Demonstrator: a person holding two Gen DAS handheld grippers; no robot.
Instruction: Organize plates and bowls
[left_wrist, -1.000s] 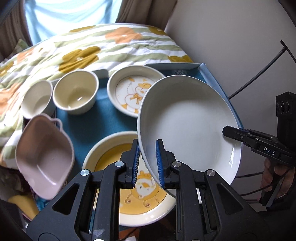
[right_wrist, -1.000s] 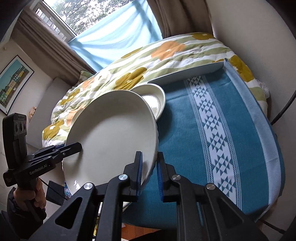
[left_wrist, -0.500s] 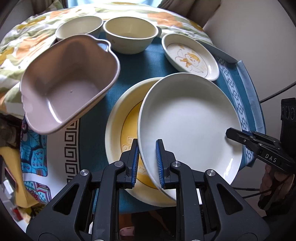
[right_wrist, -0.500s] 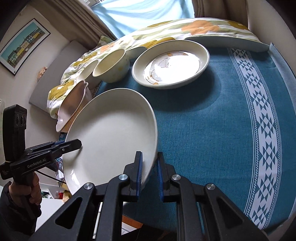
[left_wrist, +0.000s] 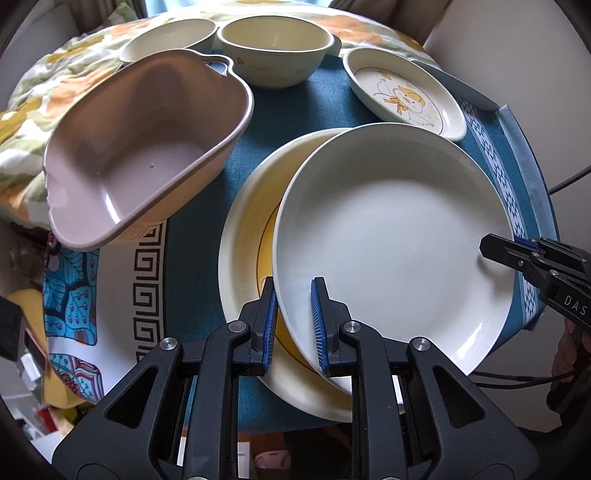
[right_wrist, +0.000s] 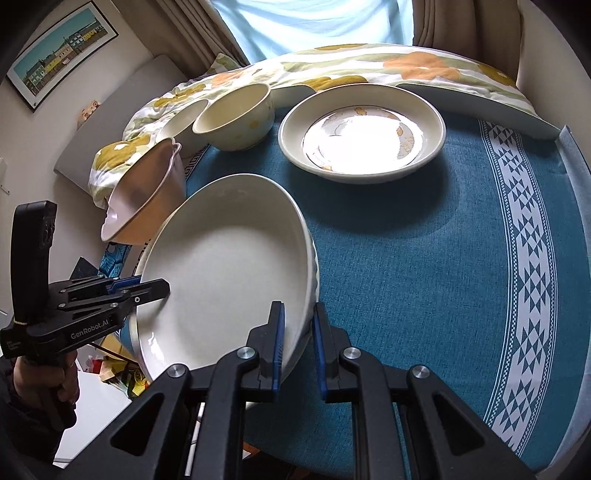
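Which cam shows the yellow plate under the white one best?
Left wrist: the yellow plate shows its cream rim and yellow centre beside the white plate. Right wrist shows only a sliver of its rim behind the white plate.

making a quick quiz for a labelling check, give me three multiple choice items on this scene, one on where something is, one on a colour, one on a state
1. Where is the white plate?
A. over the yellow-centred plate
B. inside the pink dish
C. on the quilt

2. What colour is the tablecloth?
A. red
B. teal
C. black

3. How is the white plate held?
A. by neither gripper
B. left gripper only
C. both, the right gripper too

Answers: 1 A, the left wrist view shows it overlapping that plate. 2 B, teal cloth with a white patterned band. 3 C, each view shows pads closed on the plate's rim.
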